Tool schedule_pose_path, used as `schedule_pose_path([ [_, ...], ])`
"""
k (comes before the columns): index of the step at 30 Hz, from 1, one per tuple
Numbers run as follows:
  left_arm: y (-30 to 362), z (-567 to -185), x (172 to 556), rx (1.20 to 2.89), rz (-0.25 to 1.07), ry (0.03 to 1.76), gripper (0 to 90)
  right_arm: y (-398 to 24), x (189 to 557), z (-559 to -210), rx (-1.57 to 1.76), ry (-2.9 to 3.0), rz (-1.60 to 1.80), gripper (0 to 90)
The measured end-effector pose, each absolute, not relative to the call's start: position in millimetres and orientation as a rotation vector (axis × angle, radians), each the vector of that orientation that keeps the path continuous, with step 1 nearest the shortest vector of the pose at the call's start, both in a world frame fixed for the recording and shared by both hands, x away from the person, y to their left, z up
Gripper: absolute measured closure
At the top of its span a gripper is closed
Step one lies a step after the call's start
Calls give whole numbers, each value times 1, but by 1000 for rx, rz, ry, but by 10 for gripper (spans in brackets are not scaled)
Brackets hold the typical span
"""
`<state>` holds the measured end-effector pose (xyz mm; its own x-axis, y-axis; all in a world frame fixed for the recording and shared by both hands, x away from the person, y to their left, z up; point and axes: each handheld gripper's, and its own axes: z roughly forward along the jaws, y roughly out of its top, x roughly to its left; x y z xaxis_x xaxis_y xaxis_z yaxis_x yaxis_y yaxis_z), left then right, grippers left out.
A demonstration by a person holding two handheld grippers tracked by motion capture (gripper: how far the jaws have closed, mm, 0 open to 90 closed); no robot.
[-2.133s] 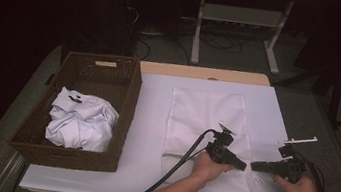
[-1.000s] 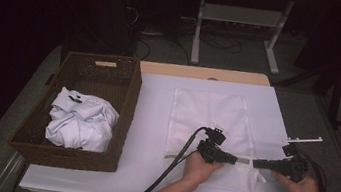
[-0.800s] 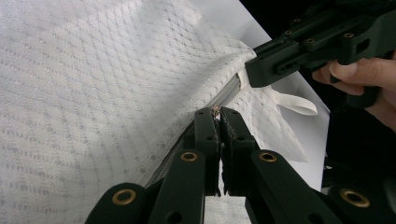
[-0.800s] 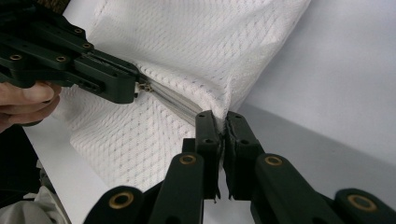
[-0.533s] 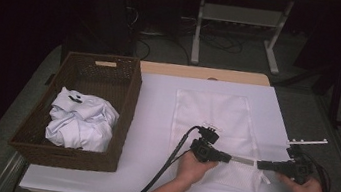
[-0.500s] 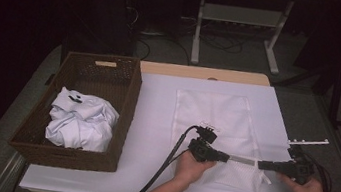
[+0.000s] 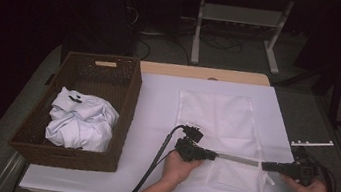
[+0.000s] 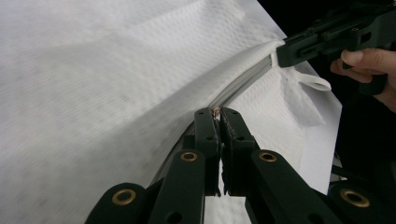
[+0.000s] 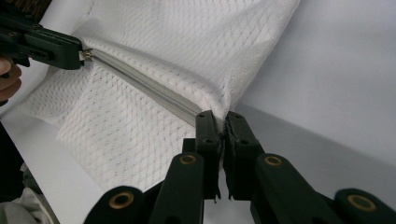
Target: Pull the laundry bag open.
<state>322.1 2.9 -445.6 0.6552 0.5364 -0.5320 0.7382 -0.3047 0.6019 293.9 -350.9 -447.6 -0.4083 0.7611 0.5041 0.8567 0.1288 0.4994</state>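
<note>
A: The room is dark around a white table (image 7: 156, 109), and the white mesh laundry bag (image 7: 221, 116) lies flat on its right half, the near end lifted a little.

B: And the zipper (image 7: 239, 159)?

A: It runs across that near end, pulled taut. The left gripper (image 7: 213, 155) has its jaws pinched together on the small metal zipper pull (image 8: 216, 110). The right gripper (image 7: 264, 166) is clamped on the bag's corner, where the seam ends.

B: How do you judge it will handle?

A: Light and limp, I think. The mesh gives and bunches, so the zipper only slides if the far end is held in tension. The pull is tiny and probably slick, so the hold belongs squarely on the tab, not the fabric. The corner seam is doubled cloth, likely the firmest place to anchor.

B: What else is there?

A: A brown wicker basket (image 7: 111, 75) on the left, well apart, with a crumpled white shirt (image 7: 82, 119) inside.
</note>
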Motion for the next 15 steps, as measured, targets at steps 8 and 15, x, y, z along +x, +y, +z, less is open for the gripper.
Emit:
schedule_pose_path([
  [8,18,-445,320,1987,-262,1012,866,-353,293,-447,-1648,-2273,-1145,846],
  [15,37,-443,321,1968,-235,1046,866,-354,292,-446,-1660,-2279,-1143,846],
])
